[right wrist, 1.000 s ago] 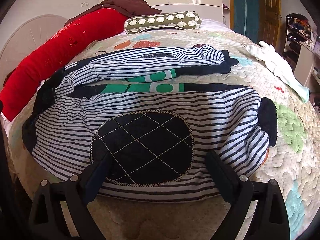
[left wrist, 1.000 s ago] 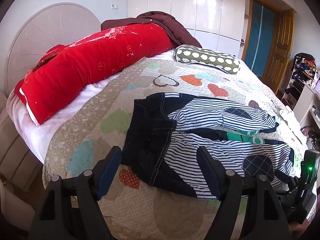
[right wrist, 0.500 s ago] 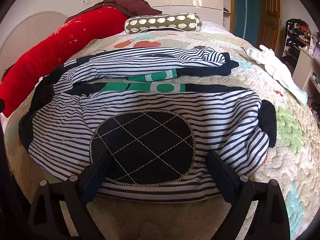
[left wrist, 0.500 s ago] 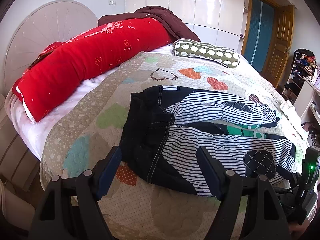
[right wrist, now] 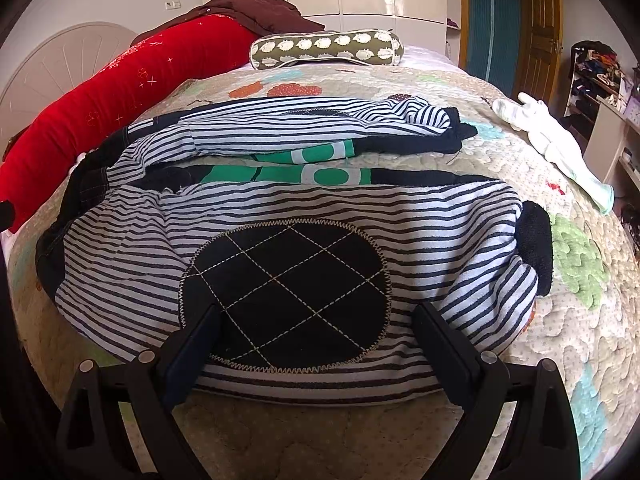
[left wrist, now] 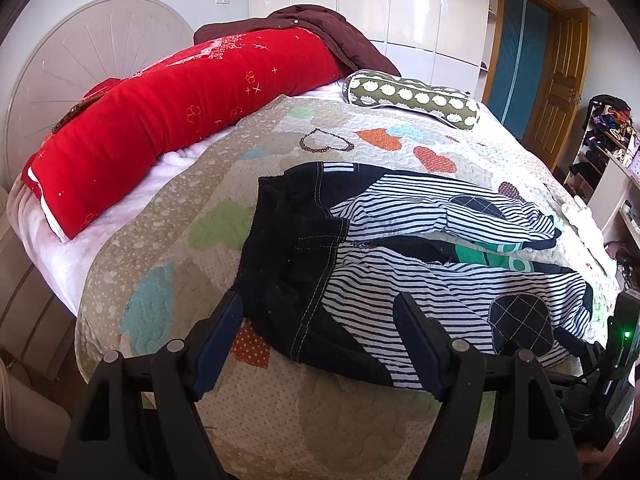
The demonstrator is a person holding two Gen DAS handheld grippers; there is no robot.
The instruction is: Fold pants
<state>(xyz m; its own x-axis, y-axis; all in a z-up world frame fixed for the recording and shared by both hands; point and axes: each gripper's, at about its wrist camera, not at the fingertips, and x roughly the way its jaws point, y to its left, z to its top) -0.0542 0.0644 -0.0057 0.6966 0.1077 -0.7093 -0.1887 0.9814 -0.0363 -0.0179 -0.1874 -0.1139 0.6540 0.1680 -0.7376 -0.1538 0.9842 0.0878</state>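
Striped navy-and-white pants (left wrist: 400,264) with a dark waist part lie spread flat on the quilted bed, waist to the left, both legs running right. Each leg has a dark quilted knee patch (right wrist: 288,292) and a green inner strip. My left gripper (left wrist: 320,332) is open and empty, hovering just in front of the dark waist. My right gripper (right wrist: 316,340) is open and empty, hovering at the near leg (right wrist: 320,248), its fingers flanking the knee patch. The right gripper's body shows at the left wrist view's right edge (left wrist: 616,352).
A long red bolster (left wrist: 168,120) and a brown garment (left wrist: 320,28) lie by the headboard. A green patterned roll pillow (right wrist: 324,48) lies at the far side. White socks (right wrist: 560,148) lie at the bed's right edge. Shelves stand to the right.
Both grippers have drawn back slightly toward the near bed edge, so the pants look a little farther away. The pants have not moved. Both grippers stay open.
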